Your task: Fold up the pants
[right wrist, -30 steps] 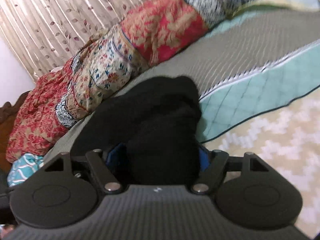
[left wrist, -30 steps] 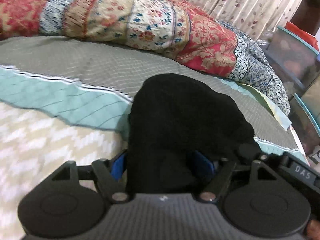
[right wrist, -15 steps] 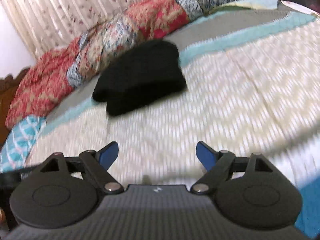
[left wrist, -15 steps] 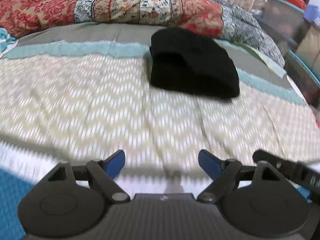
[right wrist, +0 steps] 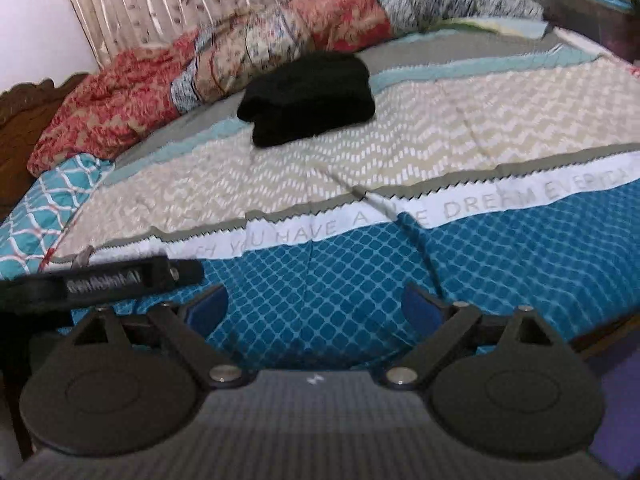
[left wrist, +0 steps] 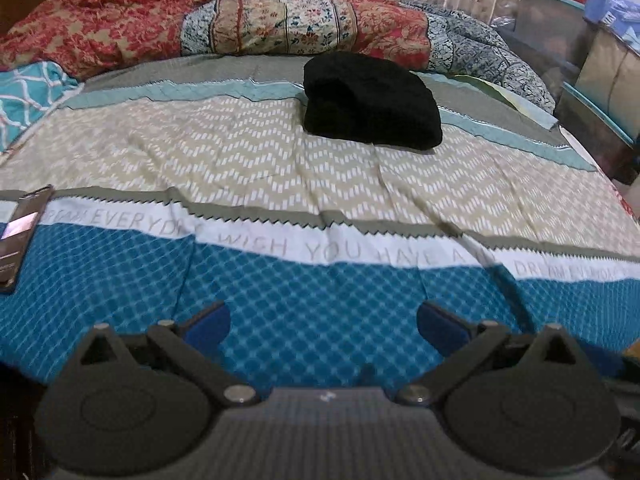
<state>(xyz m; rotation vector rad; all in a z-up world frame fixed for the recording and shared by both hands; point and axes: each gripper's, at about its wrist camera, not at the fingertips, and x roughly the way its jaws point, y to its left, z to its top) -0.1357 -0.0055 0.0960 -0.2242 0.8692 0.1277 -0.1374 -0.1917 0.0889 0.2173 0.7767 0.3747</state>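
The black pants (left wrist: pixel 370 98) lie folded in a compact bundle at the far side of the bed, on the grey and teal stripes of the bedsheet (left wrist: pixel 280 168). They also show in the right wrist view (right wrist: pixel 310 96). My left gripper (left wrist: pixel 324 326) is open and empty, low over the blue patterned part of the sheet near the bed's front edge, far from the pants. My right gripper (right wrist: pixel 316 306) is open and empty too, likewise well back from the pants.
A rolled floral quilt (left wrist: pixel 240 20) lies along the far edge before a curtain (right wrist: pixel 180 4). A teal pillow (right wrist: pixel 44 212) is at the left. A dark phone-like object (left wrist: pixel 18 236) lies on the sheet. Storage boxes (left wrist: pixel 592 48) stand at the right.
Both grippers have let go of the folded pants and pulled back toward the bed's front edge. The pants stay at the far side.
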